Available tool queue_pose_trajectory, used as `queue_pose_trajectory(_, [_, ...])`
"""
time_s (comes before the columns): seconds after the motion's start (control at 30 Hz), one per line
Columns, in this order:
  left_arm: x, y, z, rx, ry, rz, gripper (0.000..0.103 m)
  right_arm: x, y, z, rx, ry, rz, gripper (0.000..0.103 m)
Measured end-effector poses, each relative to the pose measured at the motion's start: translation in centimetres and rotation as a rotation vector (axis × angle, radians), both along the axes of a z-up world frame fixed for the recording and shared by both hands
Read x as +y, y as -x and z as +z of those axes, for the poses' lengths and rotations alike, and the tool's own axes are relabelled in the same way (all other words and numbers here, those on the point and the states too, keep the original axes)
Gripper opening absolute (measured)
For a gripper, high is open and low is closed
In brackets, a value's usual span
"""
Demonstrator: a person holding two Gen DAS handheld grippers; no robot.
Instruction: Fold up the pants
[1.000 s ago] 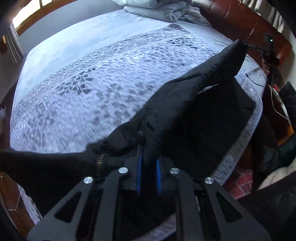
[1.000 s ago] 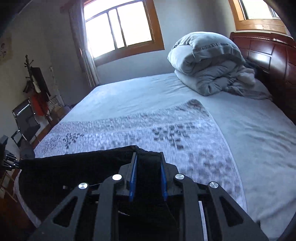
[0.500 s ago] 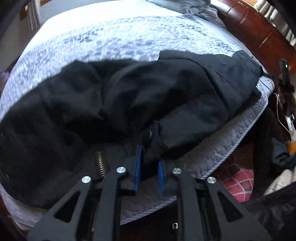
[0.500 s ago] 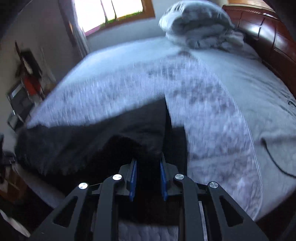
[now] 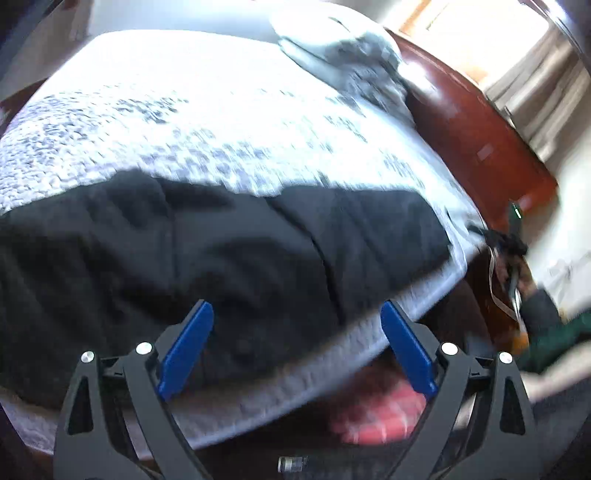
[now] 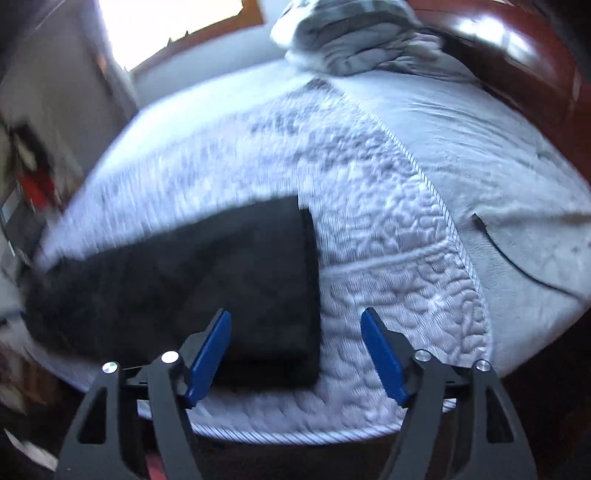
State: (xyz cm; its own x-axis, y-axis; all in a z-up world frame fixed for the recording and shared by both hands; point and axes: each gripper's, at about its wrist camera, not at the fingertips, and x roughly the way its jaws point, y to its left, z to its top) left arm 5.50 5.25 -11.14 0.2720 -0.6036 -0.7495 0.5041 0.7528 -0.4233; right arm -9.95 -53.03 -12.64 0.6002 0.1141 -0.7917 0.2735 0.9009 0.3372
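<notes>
The black pants (image 5: pixel 229 251) lie spread along the near edge of the bed on the grey-white quilted cover (image 5: pixel 184 122). My left gripper (image 5: pixel 297 314) hovers over their near edge, jaws opening wide, blue pads clear of the cloth. In the right wrist view the pants' (image 6: pixel 207 280) right end lies flat with a straight edge. My right gripper (image 6: pixel 295 321) hangs above that end, its jaws opening, nothing pressed between them.
A bundled grey duvet (image 6: pixel 351 40) sits at the far end by the dark wooden headboard (image 5: pixel 472 122). A black cable (image 6: pixel 509 254) runs across the sheet at right. Red-patterned floor (image 5: pixel 376 413) shows below the bed edge. A window (image 6: pixel 166 26) is at the back.
Both grippers were shut on the pants and held them up; they lowered the cloth onto the bed and have let go, their jaws now spread apart.
</notes>
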Motion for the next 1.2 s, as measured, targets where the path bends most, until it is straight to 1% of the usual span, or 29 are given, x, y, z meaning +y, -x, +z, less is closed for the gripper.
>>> queue_pose_trajectory(0.03, [-0.7,-0.7,-0.1,0.001,-0.004,0.015,0.092,-0.6,-0.8,-0.4,-0.002,-0.077,-0.013,0.075])
queue_pose_trajectory(0.07, [-1.7,-1.5,-0.4,-0.001,-0.02,0.027,0.092,-0.9,-1.9,-1.0,0.013,-0.121,-0.019,0.075])
queue_pose_trajectory(0.13, [-4.4,-3.3,-1.3,0.007,-0.036,0.027,0.092,-1.0,-4.4,-2.7,0.068,-0.129,-0.023,0.075])
queue_pose_trajectory(0.2, [-6.3,-3.7,-2.5,0.031,-0.049,0.012,0.092,-0.9,-6.2,-4.1,0.101,-0.138,-0.025,0.075])
queue_pose_trajectory(0.27, [-8.7,-4.2,-4.3,0.069,-0.093,-0.014,0.092,-0.9,-8.3,-5.9,0.141,-0.162,-0.027,0.075])
queue_pose_trajectory(0.33, [-10.5,-4.4,-6.4,0.103,-0.169,-0.022,0.092,-0.6,-9.7,-7.2,0.182,-0.156,-0.023,0.074])
queue_pose_trajectory(0.37, [-10.6,-4.2,-7.3,0.113,-0.194,-0.023,0.092,-0.4,-10.3,-7.7,0.201,-0.148,-0.008,0.062])
queue_pose_trajectory(0.4, [-10.9,-4.2,-8.4,0.137,-0.223,-0.024,0.092,0.2,-10.8,-8.1,0.231,-0.108,0.006,0.059])
queue_pose_trajectory(0.43, [-11.0,-4.3,-9.1,0.155,-0.236,-0.026,0.092,0.7,-10.9,-8.0,0.251,-0.064,0.024,0.051])
queue_pose_trajectory(0.5, [-11.1,-4.2,-10.3,0.167,-0.251,-0.029,0.092,1.4,-10.4,-7.2,0.242,0.006,0.07,0.043])
queue_pose_trajectory(0.53, [-11.0,-4.1,-10.6,0.16,-0.252,-0.032,0.093,1.5,-10.2,-6.9,0.24,0.024,0.08,0.033])
queue_pose_trajectory(0.57, [-10.9,-3.9,-10.8,0.155,-0.252,-0.037,0.094,1.3,-9.7,-6.8,0.248,0.028,0.082,0.025])
queue_pose_trajectory(0.63, [-10.7,-3.9,-10.5,0.157,-0.232,-0.029,0.095,0.5,-9.1,-7.0,0.271,0.04,0.046,0.025])
queue_pose_trajectory(0.67, [-10.4,-4.0,-10.3,0.163,-0.209,-0.013,0.096,0.4,-8.9,-7.1,0.271,0.033,0.044,0.025])
queue_pose_trajectory(0.7, [-9.8,-4.1,-9.9,0.174,-0.17,0.009,0.095,0.3,-8.6,-7.2,0.261,0.008,0.042,0.025])
queue_pose_trajectory(0.77, [-8.2,-4.3,-8.7,0.199,-0.066,0.069,0.095,-0.1,-8.1,-7.3,0.255,-0.036,0.017,0.025])
queue_pose_trajectory(0.8, [-6.7,-4.3,-7.8,0.2,0.001,0.117,0.095,-0.3,-8.0,-7.1,0.245,-0.064,0.008,0.025])
queue_pose_trajectory(0.83, [-5.5,-4.1,-7.1,0.192,0.044,0.153,0.095,-0.5,-7.7,-6.9,0.23,-0.084,-0.008,0.025])
queue_pose_trajectory(0.87, [-3.3,-3.7,-6.0,0.173,0.097,0.215,0.095,-0.7,-7.5,-6.7,0.222,-0.089,-0.021,0.025])
queue_pose_trajectory(0.9, [-0.8,-3.1,-5.1,0.155,0.135,0.287,0.096,-0.9,-7.2,-6.5,0.218,-0.096,-0.027,0.025])
queue_pose_trajectory(0.93, [1.2,-2.7,-4.6,0.147,0.158,0.343,0.096,-1.1,-6.8,-6.3,0.21,-0.108,-0.031,0.025])
queue_pose_trajectory(1.0, [6.8,-1.3,-3.9,0.141,0.213,0.496,0.096,-1.3,-6.2,-6.2,0.21,-0.114,-0.045,0.025])
queue_pose_trajectory(1.07, [13.3,0.8,-4.3,0.16,0.253,0.676,0.095,-1.5,-5.5,-6.3,0.222,-0.11,-0.062,0.025])
queue_pose_trajectory(1.1, [15.3,1.5,-4.6,0.173,0.257,0.729,0.095,-1.7,-5.2,-6.4,0.222,-0.118,-0.07,0.025])
queue_pose_trajectory(1.13, [18.0,2.5,-5.3,0.198,0.269,0.807,0.095,-1.8,-4.8,-6.5,0.222,-0.124,-0.077,0.037])
queue_pose_trajectory(1.17, [20.3,3.6,-5.9,0.222,0.297,0.881,0.095,-1.9,-4.5,-6.4,0.22,-0.117,-0.092,0.076])
queue_pose_trajectory(1.2, [22.1,4.4,-6.5,0.235,0.343,0.936,0.095,-1.8,-4.3,-6.1,0.209,-0.101,-0.104,0.082])
